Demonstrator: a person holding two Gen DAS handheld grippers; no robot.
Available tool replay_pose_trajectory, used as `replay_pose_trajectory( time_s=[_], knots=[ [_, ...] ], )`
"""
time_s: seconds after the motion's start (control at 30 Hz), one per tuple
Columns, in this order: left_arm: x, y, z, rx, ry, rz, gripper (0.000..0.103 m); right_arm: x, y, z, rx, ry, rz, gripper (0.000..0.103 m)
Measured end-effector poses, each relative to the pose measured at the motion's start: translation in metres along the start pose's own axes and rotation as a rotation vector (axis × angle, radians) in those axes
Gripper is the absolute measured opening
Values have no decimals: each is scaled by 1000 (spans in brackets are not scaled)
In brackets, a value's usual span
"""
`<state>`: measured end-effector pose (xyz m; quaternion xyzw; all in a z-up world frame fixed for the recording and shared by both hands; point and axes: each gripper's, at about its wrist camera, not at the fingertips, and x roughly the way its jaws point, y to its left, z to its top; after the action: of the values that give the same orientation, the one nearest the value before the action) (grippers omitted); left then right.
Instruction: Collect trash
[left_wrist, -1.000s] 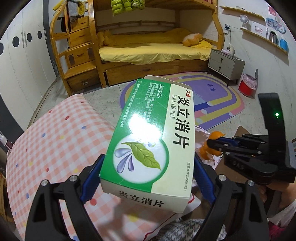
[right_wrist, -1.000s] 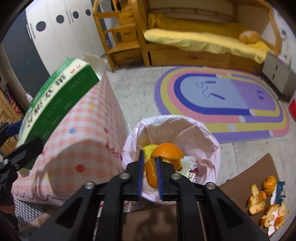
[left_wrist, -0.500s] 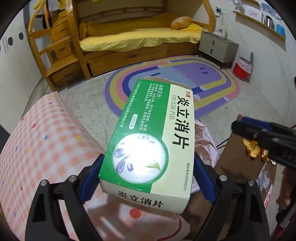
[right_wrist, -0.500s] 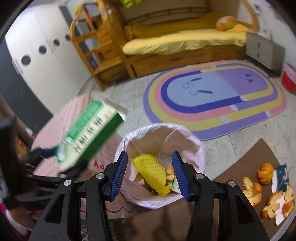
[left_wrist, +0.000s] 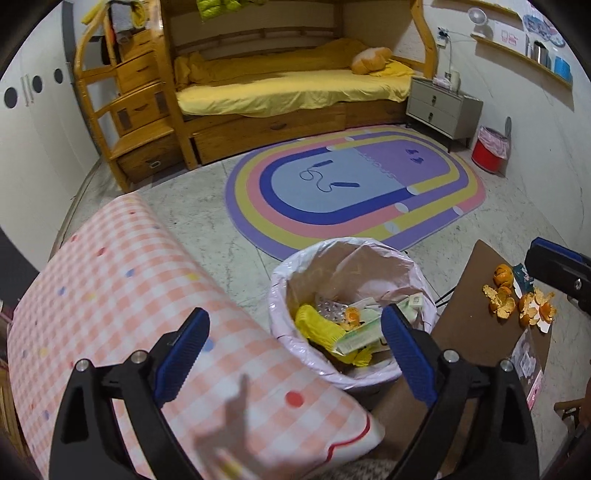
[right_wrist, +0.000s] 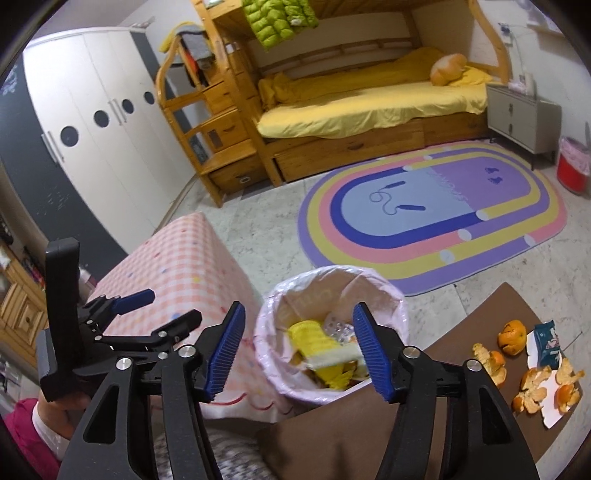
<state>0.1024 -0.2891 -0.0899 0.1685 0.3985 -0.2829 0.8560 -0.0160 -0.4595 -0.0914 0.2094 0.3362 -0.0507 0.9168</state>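
Green-and-white cardboard now lies inside the lined trash bin (left_wrist: 343, 306): the medicine box (left_wrist: 360, 334) that was clamped in the left gripper (left_wrist: 295, 354) a second ago has dropped in, resting on the yellow foam net (left_wrist: 319, 326) at about the bin's 6 o'clock. Its jaws stand wide apart with nothing between them, hovering above the bin's near rim. The right gripper (right_wrist: 297, 345) has likewise let go of the orange peel it carried a second earlier; its jaws are opening further, empty, over the same bin (the peel is presumably the orange scrap among the rubbish, though that is hard to tell). Two pieces are therefore dealt with. What remains, judging by the right wrist view, is the scatter of orange peels (right_wrist: 532, 384) and a dark blue wrapper (right_wrist: 548, 341) on the brown table (right_wrist: 461, 339), at 3 o'clock from the bin, so the next pick likely goes there.
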Motion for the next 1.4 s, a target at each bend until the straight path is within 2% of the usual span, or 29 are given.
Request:
replay_pose_trajectory(
  time_s=[0.1,0.17,0.27,0.4,0.57,0.9,1.17,1.4],
  knots=[
    [-26,16,-10,-29,-12,39,93,-11,21,-3,-39,-1,20,76],
    [-44,26,-17,-49,-26,62,94,-19,34,-5,-58,-4,22,88],
    [-72,42,-28,-79,-39,102,96,-33,55,-10,-78,-8,24,91],
    [-105,63,-47,-126,-25,174,96,-46,80,-16,-110,3,17,93],
    [-142,87,-70,-205,-5,249,96,-65,121,-24,-212,4,4,94],
    [-206,124,-118,-348,-10,355,96,-86,185,-39,-338,28,77,94],
    [-246,148,-152,-425,-7,439,96,-95,225,-54,-432,35,121,94],
    [-262,161,-175,-480,14,482,96,-95,243,-62,-471,44,149,94]
  ],
)
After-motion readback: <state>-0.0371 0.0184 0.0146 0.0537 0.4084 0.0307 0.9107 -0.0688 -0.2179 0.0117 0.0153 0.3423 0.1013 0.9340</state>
